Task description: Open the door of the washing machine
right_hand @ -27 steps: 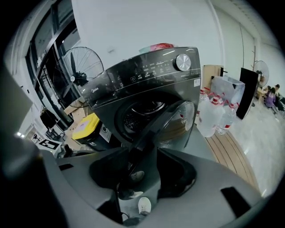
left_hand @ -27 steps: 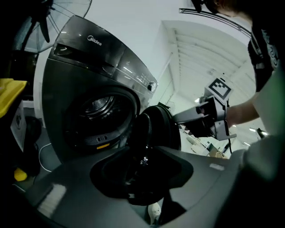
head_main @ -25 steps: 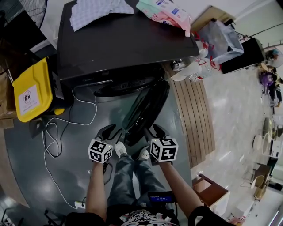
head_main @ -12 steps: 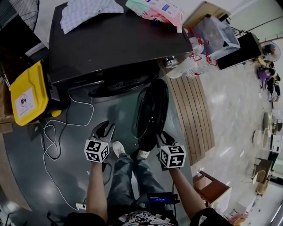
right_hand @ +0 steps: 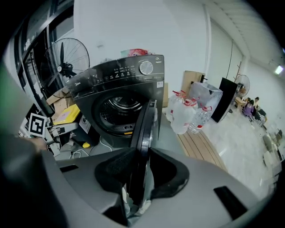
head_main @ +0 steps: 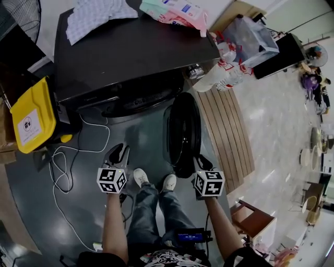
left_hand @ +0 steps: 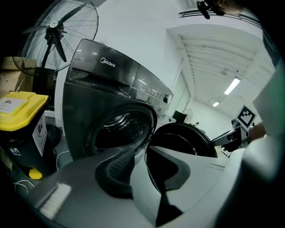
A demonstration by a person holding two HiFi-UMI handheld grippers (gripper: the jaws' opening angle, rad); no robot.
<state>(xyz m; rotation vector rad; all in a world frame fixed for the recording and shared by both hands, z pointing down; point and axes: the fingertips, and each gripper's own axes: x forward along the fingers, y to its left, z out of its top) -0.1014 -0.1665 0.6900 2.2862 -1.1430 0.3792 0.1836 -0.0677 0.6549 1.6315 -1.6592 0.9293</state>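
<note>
The dark washing machine stands at the top of the head view, its drum opening bare. Its round door is swung wide out to the right, edge-on toward me. My right gripper sits at the door's near edge. In the right gripper view the door's rim fills the gap between the pads of that gripper, whose jaws are closing on it. My left gripper hangs left of the door, apart from it. Its jaws are closing with nothing between them.
A yellow-lidded bin stands left of the machine, with a white cable looping over the grey floor. Water bottles and a wooden slat platform are to the right. A cloth and a pink packet lie on top. A fan stands behind.
The door has swung further open, toward the right, and my right gripper has gone with it at its edge. My left gripper has stayed about where it was.
</note>
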